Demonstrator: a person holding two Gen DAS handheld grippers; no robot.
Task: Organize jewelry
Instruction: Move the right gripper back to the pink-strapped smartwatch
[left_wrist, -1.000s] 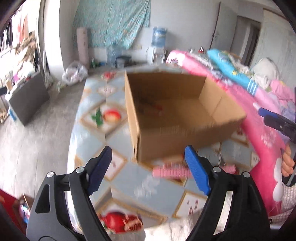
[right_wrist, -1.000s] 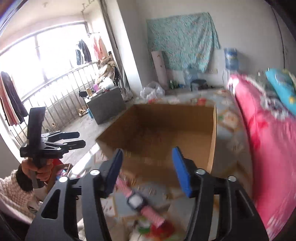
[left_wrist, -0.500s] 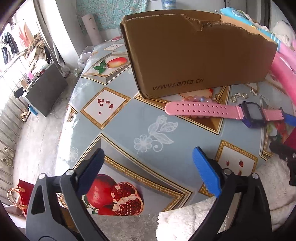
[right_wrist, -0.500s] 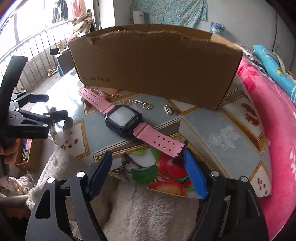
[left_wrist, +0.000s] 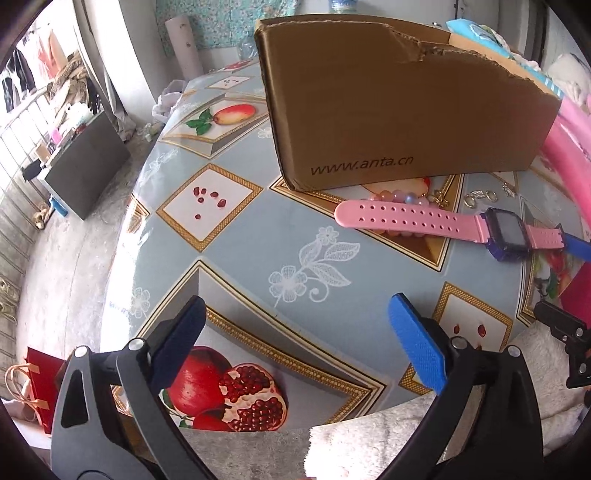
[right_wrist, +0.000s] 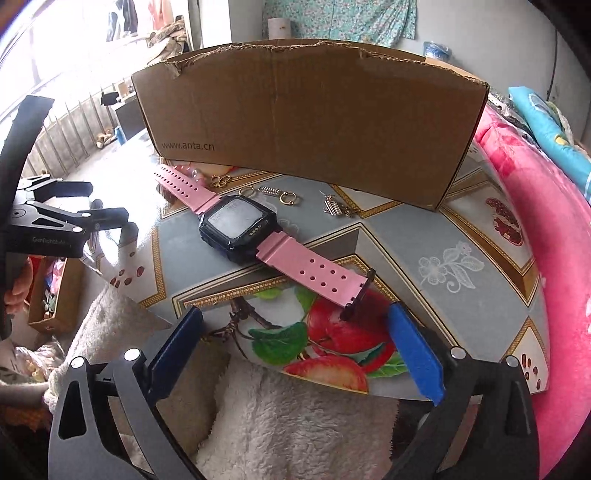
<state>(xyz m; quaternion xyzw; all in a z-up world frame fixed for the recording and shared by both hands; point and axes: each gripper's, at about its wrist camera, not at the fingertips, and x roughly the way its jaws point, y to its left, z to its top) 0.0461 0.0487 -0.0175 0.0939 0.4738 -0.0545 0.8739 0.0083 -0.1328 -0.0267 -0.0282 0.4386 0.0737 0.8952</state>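
A pink-strapped watch (right_wrist: 238, 223) with a dark square face lies flat on the patterned table (left_wrist: 240, 240), in front of a brown cardboard box (right_wrist: 306, 118). My right gripper (right_wrist: 295, 314) hovers just short of the watch's buckle end; its jaws are opening and nothing is pressed between them. My left gripper (left_wrist: 295, 306) stands open over bare tablecloth, with the watch (left_wrist: 406, 221) ahead and to its right. A pastel bead bracelet (left_wrist: 402, 197) lies behind the strap. Gold rings (right_wrist: 246, 191) and small silver pieces (right_wrist: 334, 208) lie along the foot of the box.
The box (left_wrist: 399, 110) takes up the back of the table, and its inside is hidden from here. Pink bedding (right_wrist: 535, 221) borders the table on the right. A white fleecy cloth (right_wrist: 295, 417) covers the near edge. A grey cabinet (left_wrist: 85, 162) and a red bag (left_wrist: 40, 384) stand on the floor to the left.
Both grippers have come down from looking into the box to hovering low over the table's near edge. Both jaws have spread wider. The watch has not moved.
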